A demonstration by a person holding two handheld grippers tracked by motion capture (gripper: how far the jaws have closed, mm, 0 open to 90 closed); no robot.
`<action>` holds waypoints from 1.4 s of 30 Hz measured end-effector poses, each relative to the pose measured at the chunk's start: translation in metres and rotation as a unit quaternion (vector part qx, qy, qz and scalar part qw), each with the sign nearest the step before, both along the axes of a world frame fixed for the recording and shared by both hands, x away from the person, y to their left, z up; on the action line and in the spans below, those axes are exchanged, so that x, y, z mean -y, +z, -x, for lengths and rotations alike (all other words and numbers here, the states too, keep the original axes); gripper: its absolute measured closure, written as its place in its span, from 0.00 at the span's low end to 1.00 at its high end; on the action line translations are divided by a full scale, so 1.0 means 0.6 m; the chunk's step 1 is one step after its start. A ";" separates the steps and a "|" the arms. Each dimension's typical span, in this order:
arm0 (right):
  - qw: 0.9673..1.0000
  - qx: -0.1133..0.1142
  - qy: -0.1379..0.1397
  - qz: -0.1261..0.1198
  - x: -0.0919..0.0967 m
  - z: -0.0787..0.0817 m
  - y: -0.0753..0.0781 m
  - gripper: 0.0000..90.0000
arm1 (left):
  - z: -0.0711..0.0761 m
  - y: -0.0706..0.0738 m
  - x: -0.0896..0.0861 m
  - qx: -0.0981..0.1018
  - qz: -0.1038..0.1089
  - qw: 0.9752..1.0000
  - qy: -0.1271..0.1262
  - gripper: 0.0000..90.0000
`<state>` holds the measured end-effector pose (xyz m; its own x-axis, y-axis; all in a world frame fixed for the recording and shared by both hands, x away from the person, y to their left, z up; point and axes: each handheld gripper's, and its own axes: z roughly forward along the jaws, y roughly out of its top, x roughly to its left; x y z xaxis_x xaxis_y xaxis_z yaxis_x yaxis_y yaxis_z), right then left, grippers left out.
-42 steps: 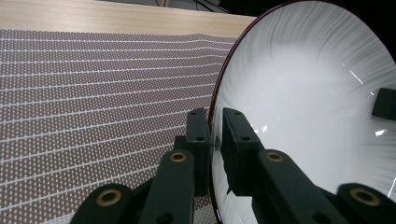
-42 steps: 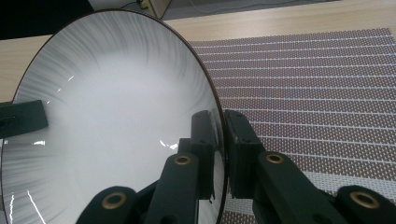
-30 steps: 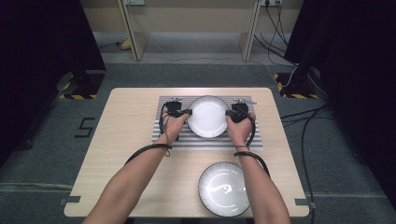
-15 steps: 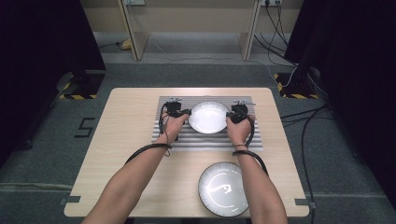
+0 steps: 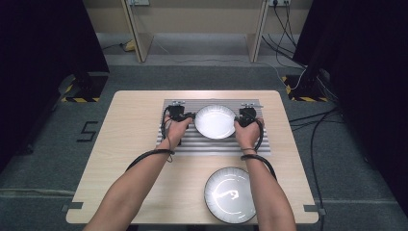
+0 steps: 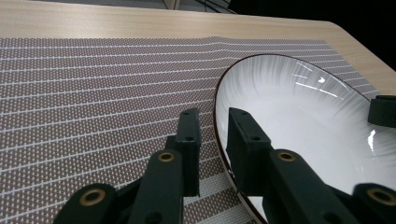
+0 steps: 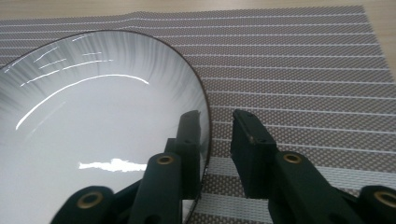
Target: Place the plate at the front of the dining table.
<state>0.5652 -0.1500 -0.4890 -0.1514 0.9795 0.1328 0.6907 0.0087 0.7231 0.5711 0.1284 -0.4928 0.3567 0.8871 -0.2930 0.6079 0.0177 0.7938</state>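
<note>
A white plate (image 5: 215,121) with a dark rim lies on the striped placemat (image 5: 211,144). My left gripper (image 5: 189,117) is at its left edge and my right gripper (image 5: 239,119) at its right edge. In the left gripper view the plate (image 6: 303,126) has its rim between the jaws of the left gripper (image 6: 214,116), with a gap on each side. In the right gripper view the right gripper (image 7: 217,116) straddles the rim of the plate (image 7: 93,126) the same way, pads off it. Both pairs of jaws have just been opening.
A second, larger white plate (image 5: 230,195) lies on the wooden table (image 5: 130,125) near its front edge, under my right forearm. The placemat (image 6: 93,79) stretches bare to the left of the plate. Cables and dark stands surround the table on the floor.
Both hands have stayed at the plate's two sides. The plate looks slightly smaller and flatter on the mat than a second ago.
</note>
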 end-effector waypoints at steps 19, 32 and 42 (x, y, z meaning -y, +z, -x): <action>1.000 0.015 0.009 -0.024 0.022 0.036 0.028 0.67 | 0.030 0.024 -0.016 0.013 0.019 0.999 -0.033 0.52; 0.999 0.011 0.028 -0.034 0.022 0.061 0.041 0.63 | 0.068 0.047 -0.029 0.029 -0.005 0.997 -0.069 0.42; 0.998 0.003 0.033 -0.046 0.034 0.084 0.036 0.62 | 0.088 0.060 -0.038 0.032 -0.012 0.996 -0.086 0.41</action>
